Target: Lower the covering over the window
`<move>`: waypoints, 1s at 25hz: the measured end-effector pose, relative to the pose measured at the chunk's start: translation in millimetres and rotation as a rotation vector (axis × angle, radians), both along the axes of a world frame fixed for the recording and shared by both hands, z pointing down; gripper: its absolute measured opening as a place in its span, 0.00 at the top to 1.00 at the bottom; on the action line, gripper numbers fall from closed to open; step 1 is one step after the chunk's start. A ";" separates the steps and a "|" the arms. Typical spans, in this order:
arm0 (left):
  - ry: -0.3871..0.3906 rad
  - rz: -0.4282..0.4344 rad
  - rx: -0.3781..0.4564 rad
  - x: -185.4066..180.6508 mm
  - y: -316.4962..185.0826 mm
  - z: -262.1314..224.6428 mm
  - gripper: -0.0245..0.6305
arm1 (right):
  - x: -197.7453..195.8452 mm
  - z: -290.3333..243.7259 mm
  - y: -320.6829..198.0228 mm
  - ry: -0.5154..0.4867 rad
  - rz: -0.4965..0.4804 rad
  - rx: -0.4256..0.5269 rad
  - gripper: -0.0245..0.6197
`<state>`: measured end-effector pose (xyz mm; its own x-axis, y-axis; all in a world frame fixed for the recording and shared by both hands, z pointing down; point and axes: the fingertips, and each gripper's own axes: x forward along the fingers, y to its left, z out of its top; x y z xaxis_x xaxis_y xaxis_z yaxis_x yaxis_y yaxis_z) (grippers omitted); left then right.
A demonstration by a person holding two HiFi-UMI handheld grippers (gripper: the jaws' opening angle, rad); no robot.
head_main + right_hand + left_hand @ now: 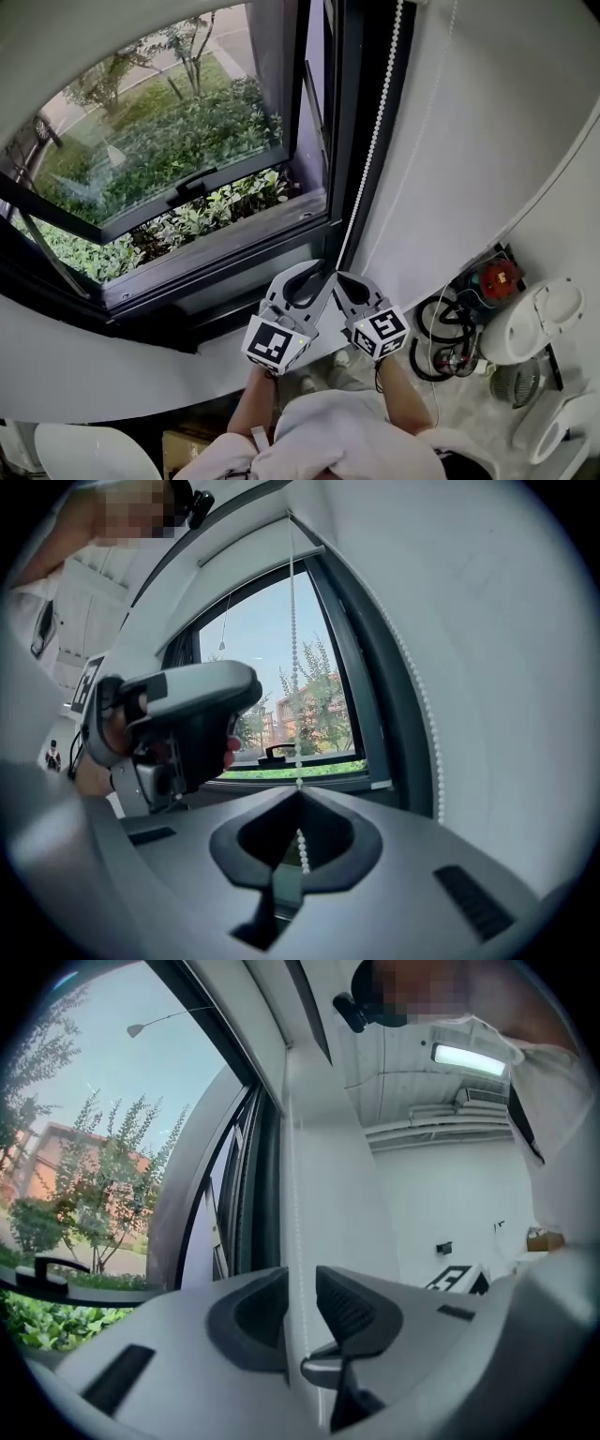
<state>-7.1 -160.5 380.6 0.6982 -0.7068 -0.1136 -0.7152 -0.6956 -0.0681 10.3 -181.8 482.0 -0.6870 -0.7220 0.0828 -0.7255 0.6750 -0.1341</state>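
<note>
The bead chain [375,141] of the window covering hangs down the right side of the window frame [342,112] to the two grippers, which sit side by side just below the sill. In the right gripper view the covering [262,553] shows only as a pale edge along the top of the opening, so the glass is uncovered. The right gripper [300,794] has its jaw tips pressed together on the bead chain [294,649], with beads showing above the tips and in the hollow behind them. A second run of chain [419,705] hangs beside the wall. The left gripper [300,1283] has its jaws a narrow gap apart, and a faint line of beads [298,1194] passes between them without being pinched.

In the head view the left gripper [309,279] and right gripper [345,284] almost touch. The window sash [187,187] is tilted open over green shrubs [178,131]. On the floor to the right lie coiled cables [441,323], a red object [497,277] and a white appliance [539,323].
</note>
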 end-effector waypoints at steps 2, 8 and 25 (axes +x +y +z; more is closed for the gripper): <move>0.000 0.015 0.019 5.5 -4.8 -11.5 0.81 | 1.1 0.1 -0.9 -0.001 0.002 0.001 0.97; -0.012 0.040 0.049 19.0 -22.7 -48.0 0.81 | 0.9 0.5 -2.9 -0.005 0.000 0.004 0.97; -0.050 0.037 0.025 34.8 -44.1 -62.9 0.94 | -3.4 20.5 0.4 0.038 -0.016 -0.051 0.97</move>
<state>27.7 -204.6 317.7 0.7288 -0.6781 -0.0951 -0.6846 -0.7189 -0.1202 7.0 -181.4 502.6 -0.6943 -0.7048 0.1454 -0.7196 0.6798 -0.1415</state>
